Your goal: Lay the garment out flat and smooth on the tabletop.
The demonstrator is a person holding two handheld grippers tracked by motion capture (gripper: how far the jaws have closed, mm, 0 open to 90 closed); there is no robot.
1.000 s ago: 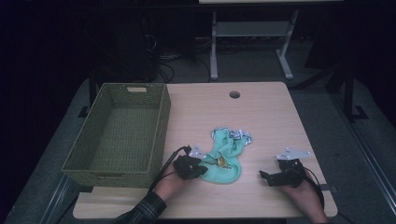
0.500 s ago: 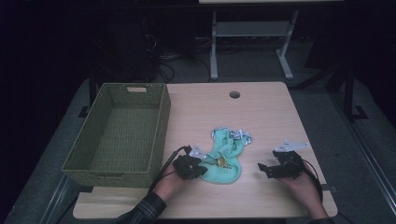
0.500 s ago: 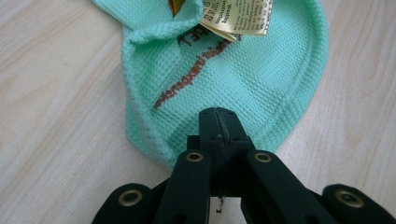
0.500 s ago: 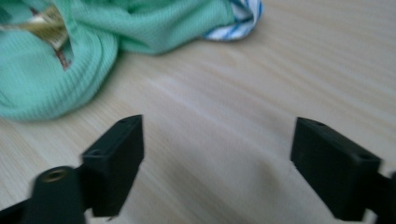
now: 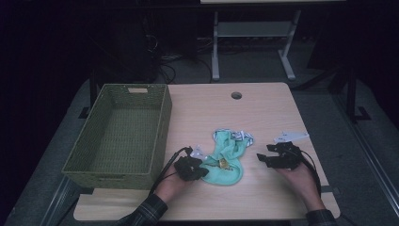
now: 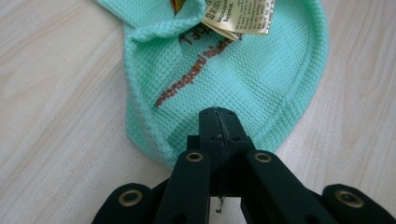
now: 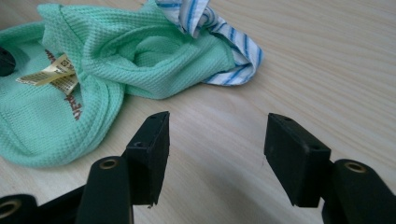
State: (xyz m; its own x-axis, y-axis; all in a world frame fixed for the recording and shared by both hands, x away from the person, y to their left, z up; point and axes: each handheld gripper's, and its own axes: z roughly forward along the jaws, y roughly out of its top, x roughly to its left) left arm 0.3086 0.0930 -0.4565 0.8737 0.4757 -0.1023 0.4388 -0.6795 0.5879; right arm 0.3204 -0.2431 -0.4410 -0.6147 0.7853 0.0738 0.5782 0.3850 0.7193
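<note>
Narrowing its empty jaws, right gripper [image 5: 267,157] has edged toward cloth [image 5: 226,160].

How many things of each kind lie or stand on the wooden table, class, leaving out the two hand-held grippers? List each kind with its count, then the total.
Mint-green cloth: 1
Blue-and-white striped cloth: 1
Green woven basket: 1
Total: 3
</note>
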